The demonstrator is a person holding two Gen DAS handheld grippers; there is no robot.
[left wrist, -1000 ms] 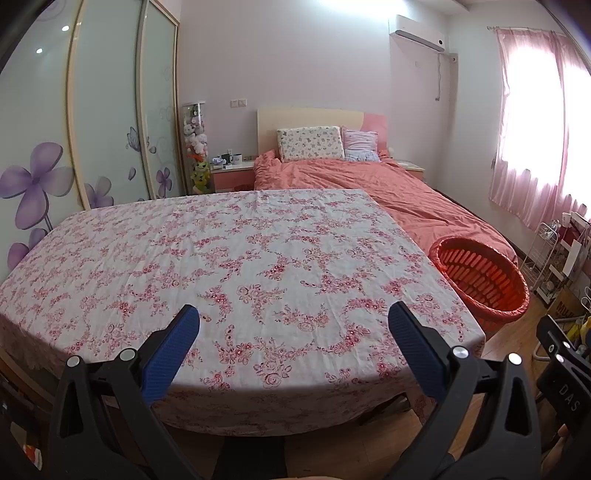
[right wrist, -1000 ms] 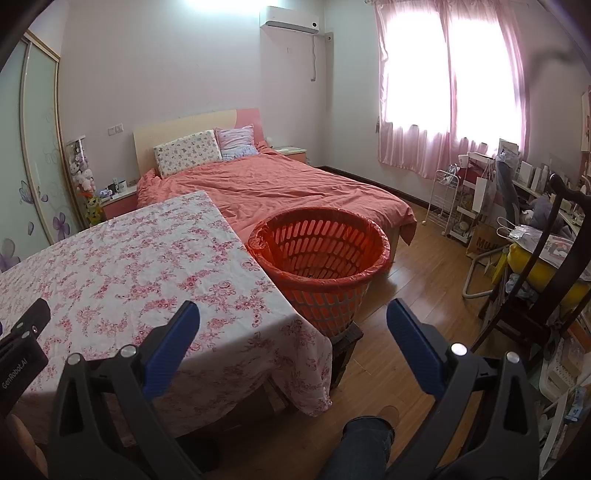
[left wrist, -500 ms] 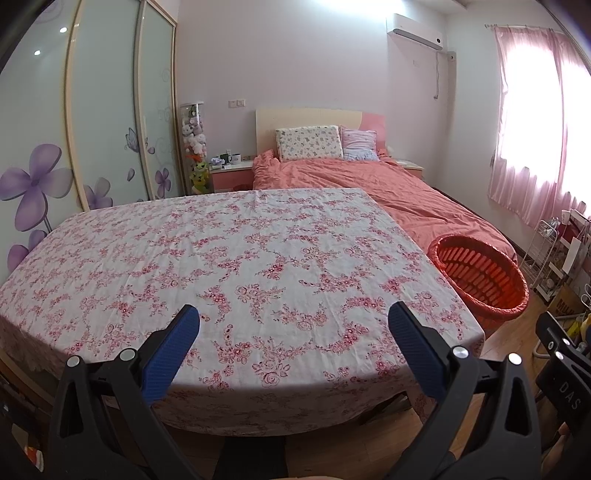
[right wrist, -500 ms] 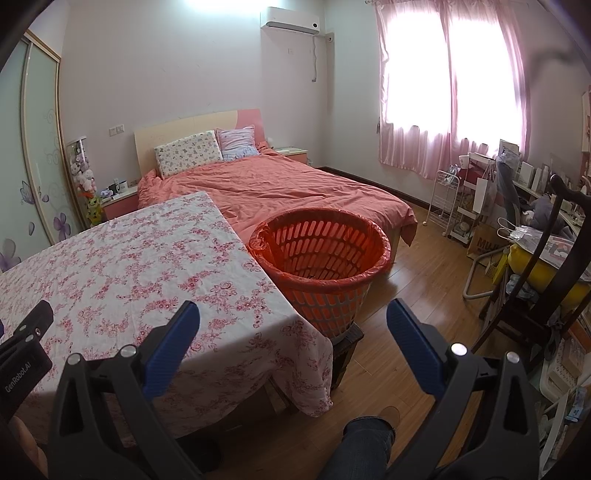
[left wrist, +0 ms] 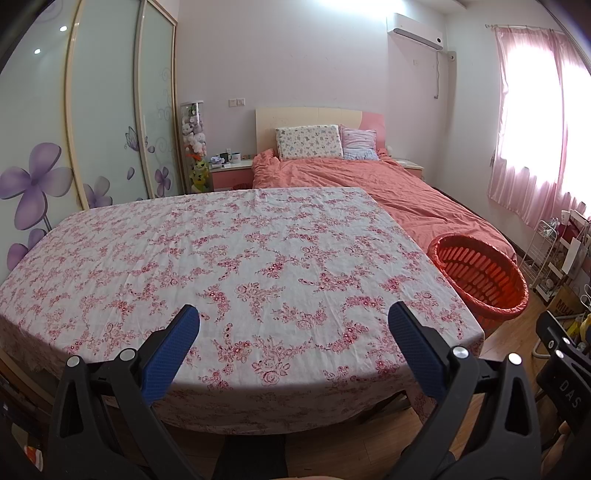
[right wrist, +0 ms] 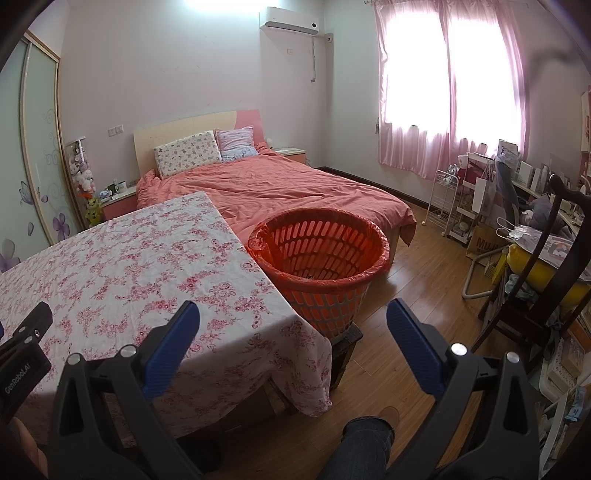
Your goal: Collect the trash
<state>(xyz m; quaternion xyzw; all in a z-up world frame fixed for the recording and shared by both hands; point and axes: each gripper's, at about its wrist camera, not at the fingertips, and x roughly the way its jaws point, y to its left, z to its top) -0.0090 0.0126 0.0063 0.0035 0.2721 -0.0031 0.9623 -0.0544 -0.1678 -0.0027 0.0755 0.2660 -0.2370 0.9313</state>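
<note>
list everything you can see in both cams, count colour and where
table: 1, pink-and-white floral cloth, directly ahead of both grippers
basket: 1, orange with a liner, on a dark stand at the table's right corner
bed: 1, salmon cover, behind the table
pillows: 2, one floral, one pink striped, at the headboard
air conditioner: 1, white, high on the back wall
curtains: pink, over the window on the right
wardrobe doors: frosted with purple flowers, left wall
plush toys: several, mixed colours, in a clear column beside the nightstand
wire rack: 1, white, under the window
dark chair: 1, far right
left gripper: black, blue pads, open, empty
right gripper: same, open, empty
</note>
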